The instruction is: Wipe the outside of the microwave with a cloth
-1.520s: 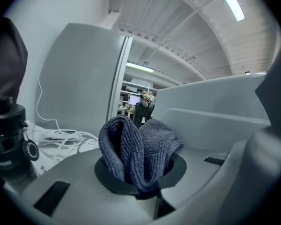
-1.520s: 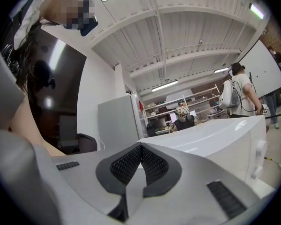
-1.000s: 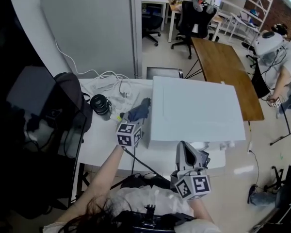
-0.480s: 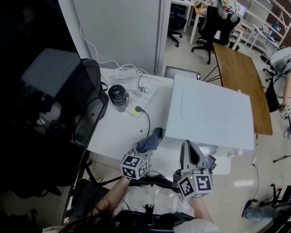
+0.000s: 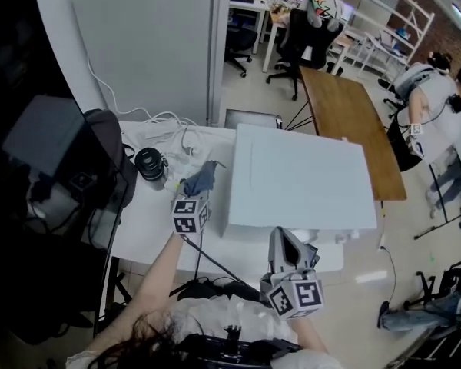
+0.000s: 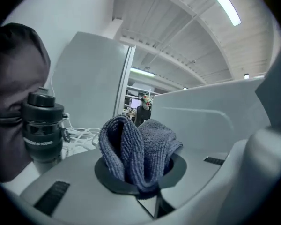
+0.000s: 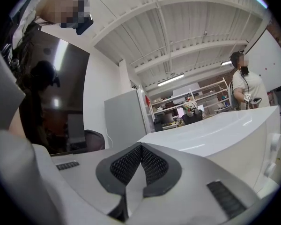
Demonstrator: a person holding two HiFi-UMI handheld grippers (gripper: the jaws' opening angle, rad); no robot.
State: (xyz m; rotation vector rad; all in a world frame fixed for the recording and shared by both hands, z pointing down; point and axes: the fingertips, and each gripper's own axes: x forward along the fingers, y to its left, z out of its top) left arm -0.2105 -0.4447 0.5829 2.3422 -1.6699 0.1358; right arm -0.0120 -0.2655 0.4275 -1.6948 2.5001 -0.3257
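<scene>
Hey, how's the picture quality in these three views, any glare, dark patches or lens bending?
Head view: left side near black, microwave top bright. Left gripper view: fisheye bends the ceiling, cloth sharp, strip light glaring. Right gripper view: black rounded corners, soft sheen on the microwave.

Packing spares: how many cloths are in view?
1: the cloth, gripped by the left tool, beside the microwave. Others could be hidden.

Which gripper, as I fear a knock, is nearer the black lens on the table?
Left. The left gripper, shut on the cloth, sits beside the black lens, between it and the microwave; the right gripper, shut and empty, hangs at the microwave's front edge, farther off.
</scene>
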